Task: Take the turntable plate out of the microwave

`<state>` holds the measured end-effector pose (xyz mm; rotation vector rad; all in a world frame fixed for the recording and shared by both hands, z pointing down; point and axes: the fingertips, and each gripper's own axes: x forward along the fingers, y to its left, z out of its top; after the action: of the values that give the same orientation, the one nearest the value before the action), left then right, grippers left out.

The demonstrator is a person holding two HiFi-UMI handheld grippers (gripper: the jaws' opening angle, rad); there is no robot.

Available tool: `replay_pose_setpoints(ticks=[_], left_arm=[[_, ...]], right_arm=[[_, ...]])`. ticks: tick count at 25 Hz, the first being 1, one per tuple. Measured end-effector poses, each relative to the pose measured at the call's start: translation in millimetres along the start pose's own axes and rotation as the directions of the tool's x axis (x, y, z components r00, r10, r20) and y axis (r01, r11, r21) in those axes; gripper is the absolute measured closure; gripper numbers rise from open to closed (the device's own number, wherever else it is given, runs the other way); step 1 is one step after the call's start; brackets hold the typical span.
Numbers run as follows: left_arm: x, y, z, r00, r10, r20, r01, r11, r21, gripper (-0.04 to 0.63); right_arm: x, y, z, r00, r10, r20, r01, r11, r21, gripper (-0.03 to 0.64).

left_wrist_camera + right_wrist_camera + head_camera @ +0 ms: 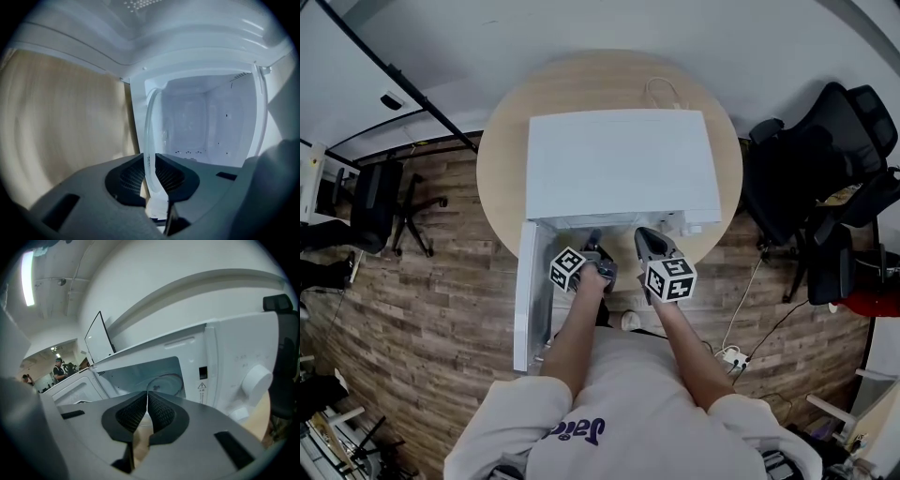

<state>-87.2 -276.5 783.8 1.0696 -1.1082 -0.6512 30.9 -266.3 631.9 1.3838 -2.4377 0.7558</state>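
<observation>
Turntable plate (146,123) rim sits clamped between left gripper (150,158) jaws; right gripper (147,398) pinched closed, empty, facing microwave (234,357).

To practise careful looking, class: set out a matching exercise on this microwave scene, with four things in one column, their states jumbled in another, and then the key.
Things:
1. left gripper
2. right gripper
3. door
4. table

States:
A. round, wood-coloured
B. jaws shut, nothing between them
C. swung open
D. jaws clamped on the rim of the plate

Pairs: 1-D, 2-B, 3-C, 4-A
</observation>
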Motion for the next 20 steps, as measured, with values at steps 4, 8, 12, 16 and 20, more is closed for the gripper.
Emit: replay_pose_setpoints(ticks=[4, 8, 12, 16, 20], left_arm=[[-4.0, -5.7, -0.1, 0.999, -0.034, -0.017, 0.034, 0.999, 0.005, 0.535], [-7.5, -15.6, 0.4, 0.995, -0.099, -0.033, 0.099, 0.995, 0.014, 0.548], [-9.0, -23.0, -2.1, 0.989, -0.138, -0.047, 0.138, 0.99, -0.001, 0.555], [-11.8, -26.6, -6.4, 0.985, -0.156, -0.069, 0.156, 0.988, -0.005, 0.557], [-17.9, -26.7, -11.3, 0.983, -0.162, -0.089, 0.164, 0.987, 0.005, 0.558]], right_arm=[[-0.8, 3.8, -8.1, 0.996, 0.064, 0.068, -0.065, 0.998, 0.007, 0.598], [1.1, -0.9, -31.7, 0.992, 0.098, 0.084, -0.105, 0.99, 0.089, 0.598], [5.0, -10.5, -61.2, 0.986, 0.13, 0.103, -0.155, 0.943, 0.294, 0.597], [13.0, -15.2, -86.3, 0.98, 0.154, 0.123, -0.194, 0.866, 0.46, 0.595], [23.8, -17.2, -99.2, 0.972, 0.178, 0.154, -0.235, 0.78, 0.58, 0.454]])
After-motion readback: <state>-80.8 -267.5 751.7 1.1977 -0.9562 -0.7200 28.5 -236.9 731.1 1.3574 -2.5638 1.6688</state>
